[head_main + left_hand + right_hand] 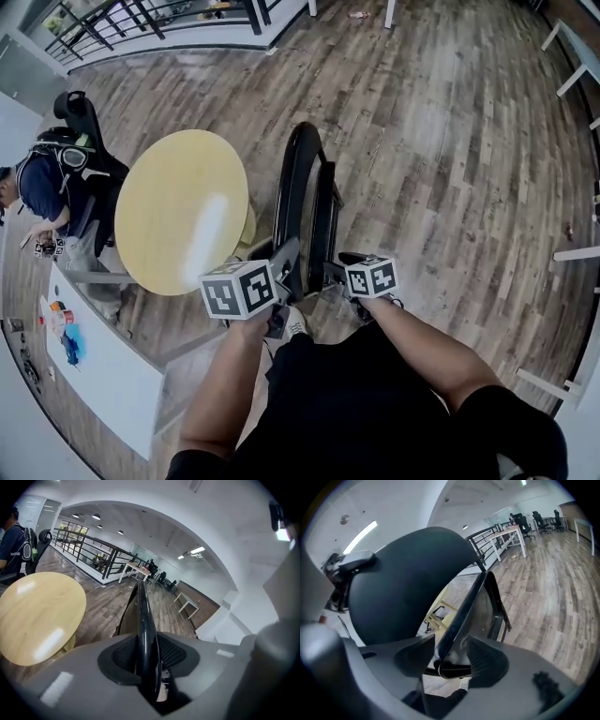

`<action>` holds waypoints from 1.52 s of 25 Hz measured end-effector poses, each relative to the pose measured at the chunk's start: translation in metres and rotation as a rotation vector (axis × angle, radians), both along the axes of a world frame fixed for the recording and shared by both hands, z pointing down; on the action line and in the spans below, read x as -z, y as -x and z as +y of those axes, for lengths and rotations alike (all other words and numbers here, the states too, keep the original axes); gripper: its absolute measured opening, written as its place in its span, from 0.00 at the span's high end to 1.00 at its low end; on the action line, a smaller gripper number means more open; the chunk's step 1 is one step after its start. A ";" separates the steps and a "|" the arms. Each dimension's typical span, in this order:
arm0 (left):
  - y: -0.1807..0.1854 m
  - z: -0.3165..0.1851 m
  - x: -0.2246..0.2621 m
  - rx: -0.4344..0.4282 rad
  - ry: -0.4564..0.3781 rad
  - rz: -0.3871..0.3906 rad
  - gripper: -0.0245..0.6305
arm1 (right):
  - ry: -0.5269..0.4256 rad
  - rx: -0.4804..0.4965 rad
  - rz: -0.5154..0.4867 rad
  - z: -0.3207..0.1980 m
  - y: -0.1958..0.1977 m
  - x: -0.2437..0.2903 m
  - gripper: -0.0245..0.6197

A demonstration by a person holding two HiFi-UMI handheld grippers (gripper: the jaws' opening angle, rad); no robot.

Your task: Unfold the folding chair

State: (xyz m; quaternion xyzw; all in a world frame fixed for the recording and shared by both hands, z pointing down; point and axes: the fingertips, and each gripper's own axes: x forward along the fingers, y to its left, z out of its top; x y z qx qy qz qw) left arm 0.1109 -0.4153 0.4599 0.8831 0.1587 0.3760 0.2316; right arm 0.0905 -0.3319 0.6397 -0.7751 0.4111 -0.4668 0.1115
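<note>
The folded black chair [305,187] stands upright on the wood floor in front of me, seen edge-on in the head view. My left gripper [281,267] reaches its near left side. In the left gripper view the chair's curved black rim [143,616] runs straight between the jaws, and my left gripper [147,656] is shut on it, pads against both sides. My right gripper [337,272] is at the chair's lower right. In the right gripper view a thin black panel edge [471,606] passes between the jaws of my right gripper [452,656], which is open with a gap showing. A broad black panel [398,588] fills the left.
A round yellow table [183,211] stands close to the chair's left. Beyond it a person [42,187] sits on a black office chair. A white table [98,361] with small items is at the lower left. White furniture legs [572,253] line the right; a railing [141,19] runs along the far side.
</note>
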 end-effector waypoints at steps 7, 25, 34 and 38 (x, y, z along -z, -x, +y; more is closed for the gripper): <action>-0.003 0.057 0.001 -0.062 0.049 0.025 0.77 | 0.099 -0.119 -0.023 0.008 -0.023 -0.028 0.50; -0.003 0.086 0.002 -0.100 0.102 0.036 0.74 | 0.173 -0.074 -0.071 0.017 -0.009 -0.061 0.51; -0.002 0.077 0.001 -0.094 0.065 0.060 0.76 | 0.131 -0.087 -0.080 0.048 -0.009 -0.059 0.51; -0.003 0.073 0.000 -0.095 0.062 0.056 0.76 | 0.130 -0.104 -0.056 0.052 -0.009 -0.055 0.51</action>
